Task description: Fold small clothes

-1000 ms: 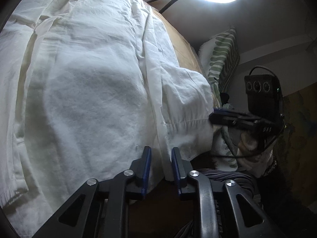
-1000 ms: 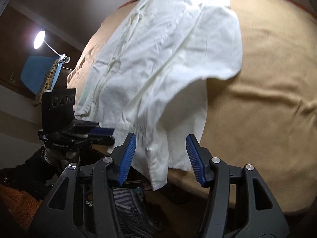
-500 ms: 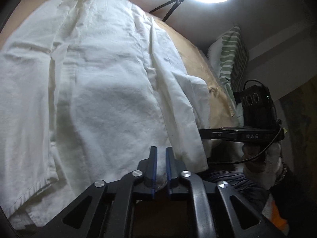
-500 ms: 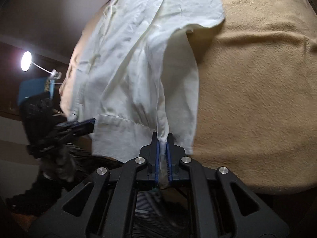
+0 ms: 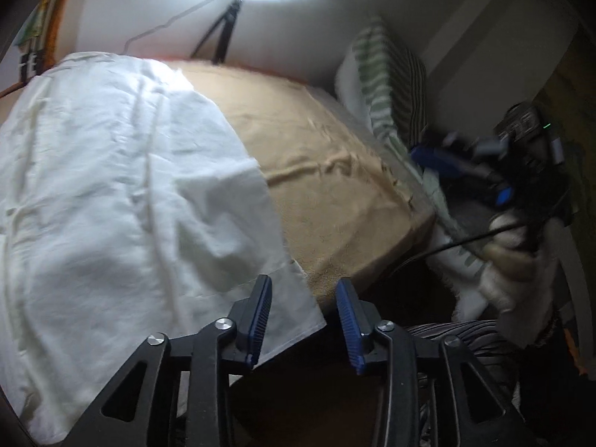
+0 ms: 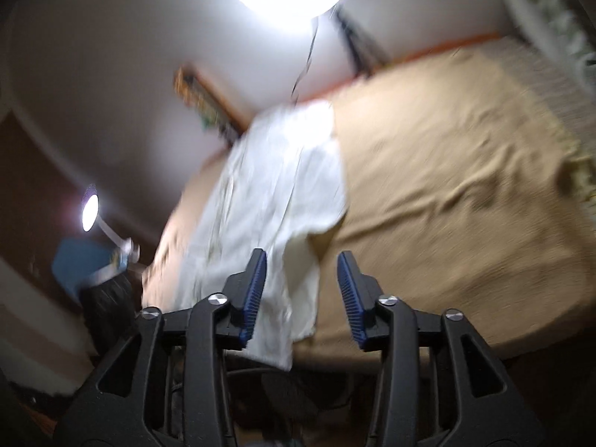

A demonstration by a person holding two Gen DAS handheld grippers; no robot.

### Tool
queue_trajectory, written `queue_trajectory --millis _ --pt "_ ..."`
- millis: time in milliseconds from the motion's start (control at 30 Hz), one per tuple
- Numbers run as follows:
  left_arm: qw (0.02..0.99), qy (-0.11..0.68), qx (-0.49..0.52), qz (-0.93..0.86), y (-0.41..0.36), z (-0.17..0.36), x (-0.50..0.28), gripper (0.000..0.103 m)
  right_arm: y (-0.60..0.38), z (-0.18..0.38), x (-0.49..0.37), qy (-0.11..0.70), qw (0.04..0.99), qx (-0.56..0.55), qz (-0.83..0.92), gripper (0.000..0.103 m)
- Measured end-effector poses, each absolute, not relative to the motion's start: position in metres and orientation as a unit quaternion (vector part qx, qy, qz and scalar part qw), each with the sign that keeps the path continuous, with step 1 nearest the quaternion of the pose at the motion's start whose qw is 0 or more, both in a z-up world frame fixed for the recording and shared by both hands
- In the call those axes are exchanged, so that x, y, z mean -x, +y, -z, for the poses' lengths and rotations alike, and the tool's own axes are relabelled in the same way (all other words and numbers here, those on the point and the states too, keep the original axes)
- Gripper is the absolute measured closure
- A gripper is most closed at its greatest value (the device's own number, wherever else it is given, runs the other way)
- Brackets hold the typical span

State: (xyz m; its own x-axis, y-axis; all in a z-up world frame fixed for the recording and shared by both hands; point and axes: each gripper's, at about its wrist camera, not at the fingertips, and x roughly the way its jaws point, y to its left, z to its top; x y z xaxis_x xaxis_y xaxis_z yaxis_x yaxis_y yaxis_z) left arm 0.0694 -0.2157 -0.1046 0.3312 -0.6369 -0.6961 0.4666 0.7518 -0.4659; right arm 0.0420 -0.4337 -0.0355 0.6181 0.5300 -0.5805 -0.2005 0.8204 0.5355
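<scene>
The left gripper (image 5: 303, 313) points obliquely downward; its jaws have just been opening and stand apart, gripping nothing. The right gripper (image 6: 302, 292) is likewise angled down, its jaws having just opened, nothing clamped between the blue pads (image 6: 255, 290). In the left wrist view, the right hand (image 5: 521, 249) grasps its handle.
</scene>
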Motion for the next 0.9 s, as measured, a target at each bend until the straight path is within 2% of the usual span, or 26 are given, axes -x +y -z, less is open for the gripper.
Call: queue_trajectory --millis 133,367,433,533,600,667,767,900 --pt "0.814 0.487 0.046 0.312 -0.249 0.122 -0.079 0.053 -0.454 0.033 -0.044 0.375 0.874 -0.244 -0.191 0.059" --pt "0.830 0.481 -0.043 0.280 -0.281 0.144 -0.084 0.044 -0.469 0.024 -0.048 0.374 0.875 -0.240 -0.193 0.059" --pt "0.836 0.470 -0.062 0.277 -0.285 0.148 -0.083 0.048 -0.467 0.031 -0.048 0.376 0.873 -0.241 -0.193 0.059" --pt "0.849 0.449 -0.083 0.267 -0.282 0.151 -0.081 0.074 -0.467 0.035 -0.055 0.382 0.867 -0.253 -0.197 0.059" --pt "0.845 0.456 -0.049 0.275 -0.273 0.152 -0.091 0.091 -0.465 0.038 -0.063 0.387 0.860 -0.262 -0.204 0.059" --pt "0.833 0.473 0.008 0.288 -0.257 0.152 -0.100 0.096 -0.461 0.041 -0.072 0.394 0.855 -0.264 -0.212 0.059" --pt "0.820 0.481 0.084 0.298 -0.233 0.146 -0.104 0.098 -0.444 0.048 -0.092 0.412 0.849 -0.246 -0.220 0.059" --pt "0.815 0.472 0.130 0.310 -0.209 0.132 -0.095 0.098 -0.419 0.061 -0.132 0.445 0.839 -0.215 -0.230 0.059"
